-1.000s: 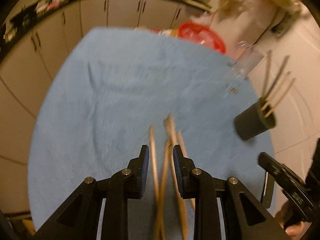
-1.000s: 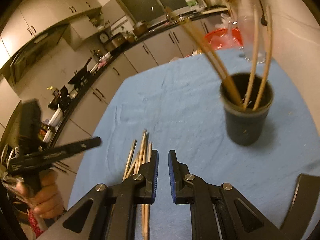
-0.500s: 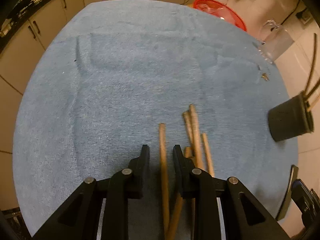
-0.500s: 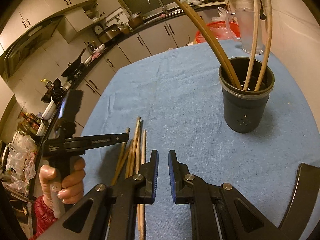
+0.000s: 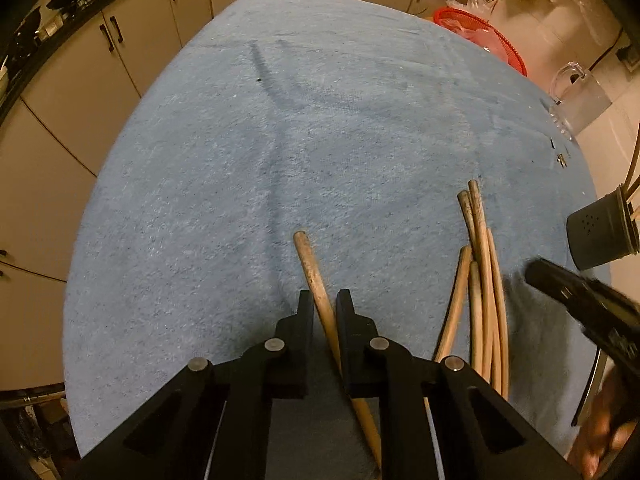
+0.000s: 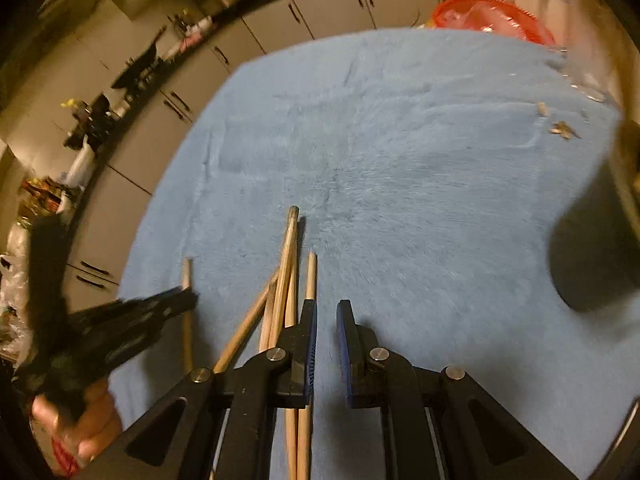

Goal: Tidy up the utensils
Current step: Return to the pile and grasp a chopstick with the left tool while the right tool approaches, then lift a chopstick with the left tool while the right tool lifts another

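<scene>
Several wooden chopsticks [image 5: 482,280] lie in a loose bundle on the blue cloth [image 5: 320,140]. My left gripper [image 5: 324,306] is shut on a single chopstick [image 5: 310,264] that stands apart to the left of the bundle. The dark grey utensil cup [image 5: 596,236] holds a few sticks at the right edge. In the right wrist view the bundle [image 6: 286,276] lies just left of my right gripper [image 6: 326,314], whose jaws stand slightly apart with nothing between them. The left gripper [image 6: 160,308] shows there at the left, on the single chopstick [image 6: 186,312]. The cup [image 6: 596,256] is blurred at the right.
A red basket [image 5: 480,36] and a clear glass pitcher [image 5: 576,100] stand at the table's far right. Small crumbs [image 6: 562,128] lie on the cloth near them. Kitchen cabinets [image 5: 120,40] run beyond the far edge of the table.
My left gripper has closed on one chopstick and drawn it left, away from the bundle. My right gripper has swung left and down over the bundle, away from the cup.
</scene>
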The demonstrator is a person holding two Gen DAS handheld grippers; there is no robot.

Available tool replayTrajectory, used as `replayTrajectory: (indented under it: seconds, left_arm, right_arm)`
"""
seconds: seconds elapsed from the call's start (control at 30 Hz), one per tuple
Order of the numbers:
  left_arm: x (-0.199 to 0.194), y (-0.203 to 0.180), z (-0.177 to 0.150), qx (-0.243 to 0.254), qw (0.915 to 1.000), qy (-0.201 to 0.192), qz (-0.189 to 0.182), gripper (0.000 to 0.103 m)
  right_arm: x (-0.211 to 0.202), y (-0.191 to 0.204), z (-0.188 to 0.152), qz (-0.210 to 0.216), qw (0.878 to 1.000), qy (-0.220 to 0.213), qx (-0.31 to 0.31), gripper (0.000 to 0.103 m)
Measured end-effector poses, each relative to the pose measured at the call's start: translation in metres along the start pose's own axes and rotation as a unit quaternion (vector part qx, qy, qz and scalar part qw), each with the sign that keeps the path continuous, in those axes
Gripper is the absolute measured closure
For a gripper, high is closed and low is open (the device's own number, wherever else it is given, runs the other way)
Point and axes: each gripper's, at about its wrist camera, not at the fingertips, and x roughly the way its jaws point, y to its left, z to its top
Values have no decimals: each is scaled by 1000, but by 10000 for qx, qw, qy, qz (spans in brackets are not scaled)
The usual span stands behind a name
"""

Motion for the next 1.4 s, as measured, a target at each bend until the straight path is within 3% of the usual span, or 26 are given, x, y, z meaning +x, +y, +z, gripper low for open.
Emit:
replayTrajectory:
  seconds: [0.33, 0.5, 0.6, 0.67, 0.8, 1.03, 1.2, 1.4]
  left_arm:
    - [2, -6, 4, 76, 9999, -66, 9, 89]
    - [5, -16, 8, 137, 9996, -154, 210, 91]
    - [5, -16, 8, 151, 9996, -214, 87, 92]
    - [0, -15, 5, 136, 9994, -232, -236, 94]
    - [-35, -12, -1, 165, 9973, -654, -304, 95]
    - [-106, -21, -11, 257, 9874, -1489, -458, 96]
    - [-143, -29, -21, 298, 9796, -1935, -450, 96]
    - [-159, -32, -28, 378, 9727, -2263, -338, 96]
  right_arm:
    - [31, 26, 15, -540, 9973, 281, -405, 91]
    - [35, 45, 13, -1053, 9910, 270, -788, 93]
    - [31, 37, 12, -1185, 9905, 148, -683, 97]
    - [16, 25, 9, -935, 9944, -78, -487, 97]
    - [-32, 19, -4, -581, 9948, -771, -336, 97]
    - [-115, 30, -30, -316, 9763, -2089, -477, 97]
    - [-148, 40, -42, -194, 9635, -2608, -565, 97]
    - [-173, 46, -62, -148, 9542, -2938, -541, 97]
